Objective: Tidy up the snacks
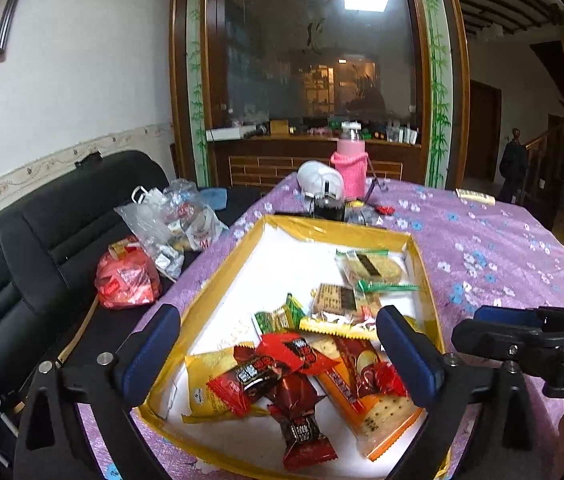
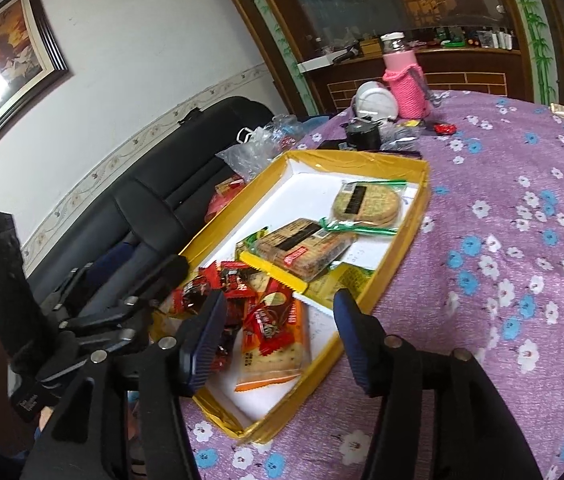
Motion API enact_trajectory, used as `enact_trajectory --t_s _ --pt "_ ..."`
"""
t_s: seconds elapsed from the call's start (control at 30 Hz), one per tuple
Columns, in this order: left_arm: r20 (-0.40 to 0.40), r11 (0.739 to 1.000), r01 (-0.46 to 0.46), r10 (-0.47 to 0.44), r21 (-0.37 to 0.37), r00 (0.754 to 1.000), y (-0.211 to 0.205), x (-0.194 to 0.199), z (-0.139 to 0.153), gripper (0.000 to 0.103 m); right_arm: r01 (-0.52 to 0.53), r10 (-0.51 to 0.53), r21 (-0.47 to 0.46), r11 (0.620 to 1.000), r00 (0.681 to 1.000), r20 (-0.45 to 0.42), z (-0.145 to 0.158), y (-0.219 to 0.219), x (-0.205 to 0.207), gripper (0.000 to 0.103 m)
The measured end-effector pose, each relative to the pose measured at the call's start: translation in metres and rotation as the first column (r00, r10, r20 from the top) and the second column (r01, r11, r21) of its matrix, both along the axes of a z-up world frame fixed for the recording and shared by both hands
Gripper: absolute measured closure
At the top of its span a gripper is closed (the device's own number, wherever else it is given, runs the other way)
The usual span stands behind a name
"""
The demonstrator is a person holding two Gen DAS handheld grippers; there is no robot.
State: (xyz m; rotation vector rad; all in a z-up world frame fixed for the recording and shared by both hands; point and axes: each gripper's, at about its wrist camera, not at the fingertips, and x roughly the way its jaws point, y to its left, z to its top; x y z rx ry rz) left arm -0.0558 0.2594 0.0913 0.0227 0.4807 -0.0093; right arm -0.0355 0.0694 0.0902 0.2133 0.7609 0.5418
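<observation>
A shallow yellow box [image 1: 226, 276] with a white floor sits on the purple flowered tablecloth and also shows in the right wrist view [image 2: 405, 232]. It holds several snacks: red candies [image 1: 254, 376], an orange cracker pack [image 1: 381, 412], a yellow pack [image 1: 202, 384], and two clear-wrapped biscuit packs [image 1: 369, 266] [image 2: 301, 246]. My left gripper [image 1: 278, 344] is open and empty, hovering over the box's near end. My right gripper [image 2: 280, 320] is open and empty, above the box's near right corner; it also shows at the right edge of the left wrist view [image 1: 493, 322].
A black sofa [image 1: 42, 232] at the left holds a red bag [image 1: 128, 278] and clear plastic bags [image 1: 170, 228]. At the table's far end stand a pink-sleeved bottle [image 1: 349, 164], a white cap [image 1: 317, 178] and a dark jar [image 1: 327, 208]. The tablecloth [image 1: 493, 256] spreads to the right.
</observation>
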Motion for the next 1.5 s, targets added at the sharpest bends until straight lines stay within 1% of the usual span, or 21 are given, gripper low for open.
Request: enact_trajectory --t_s 0.07,0.17,0.23,0.4,0.47,0.53,0.6,0.7,0.8,0.93,1.13,1.3,1.5 --pt "0.015 1.0 -0.001 0.001 0.01 1.0 -0.002 -0.003 0.004 0.001 0.013 -0.013 -0.007 1.0 1.0 0.004 0.0 -0.003 -0.001 0.04" --pt "0.013 0.999 -0.015 0.015 0.033 1.0 -0.005 -0.004 0.008 0.001 0.027 -0.027 -0.034 0.999 0.999 0.023 0.002 -0.005 -0.005 0.036" --pt "-0.005 0.998 -0.038 0.038 0.056 0.999 -0.008 -0.003 0.008 0.001 0.044 -0.042 -0.059 0.997 0.998 0.037 0.003 -0.007 -0.007 0.032" --pt "-0.088 0.993 -0.093 0.099 0.072 0.991 -0.005 0.005 0.005 0.001 0.087 -0.076 -0.151 0.985 0.994 0.082 0.003 -0.01 -0.016 0.032" --pt "-0.104 0.989 -0.116 0.125 0.088 0.987 -0.004 0.007 0.005 0.001 0.097 -0.083 -0.164 0.982 0.992 0.092 0.002 -0.011 -0.019 0.032" --pt "-0.116 0.985 -0.132 0.144 0.106 0.983 -0.003 0.008 0.005 0.001 0.1 -0.085 -0.169 0.981 0.992 0.094 0.001 -0.013 -0.02 0.032" --pt "-0.121 0.985 -0.131 0.145 0.111 0.982 -0.001 0.007 0.007 0.001 0.103 -0.087 -0.174 0.979 0.992 0.095 0.0 -0.014 -0.021 0.032" --pt "-0.115 0.989 -0.119 0.129 0.087 0.985 0.002 0.004 0.009 0.001 0.105 -0.089 -0.176 0.979 0.992 0.094 -0.001 -0.016 -0.021 0.032" --pt "-0.131 0.991 -0.119 0.127 0.065 0.983 0.004 0.005 0.01 0.001 0.106 -0.09 -0.175 0.979 0.991 0.094 -0.001 -0.017 -0.022 0.031" --pt "-0.127 0.986 -0.138 0.15 0.098 0.981 0.0 0.006 0.01 0.001 0.106 -0.09 -0.18 0.978 0.991 0.095 0.0 -0.018 -0.024 0.03" --pt "-0.121 0.984 -0.128 0.143 0.12 0.982 -0.009 0.004 0.012 0.001 0.116 -0.101 -0.178 0.977 0.991 0.093 0.002 -0.022 -0.027 0.029" --pt "-0.1 0.979 -0.145 0.16 0.143 0.982 -0.012 0.0 0.015 0.001 0.108 -0.09 -0.179 0.978 0.99 0.106 0.005 -0.019 -0.032 0.029" --pt "-0.084 0.975 -0.173 0.186 0.143 0.979 -0.008 -0.003 0.019 0.001 0.095 -0.074 -0.182 0.979 0.99 0.12 0.007 -0.014 -0.036 0.027"
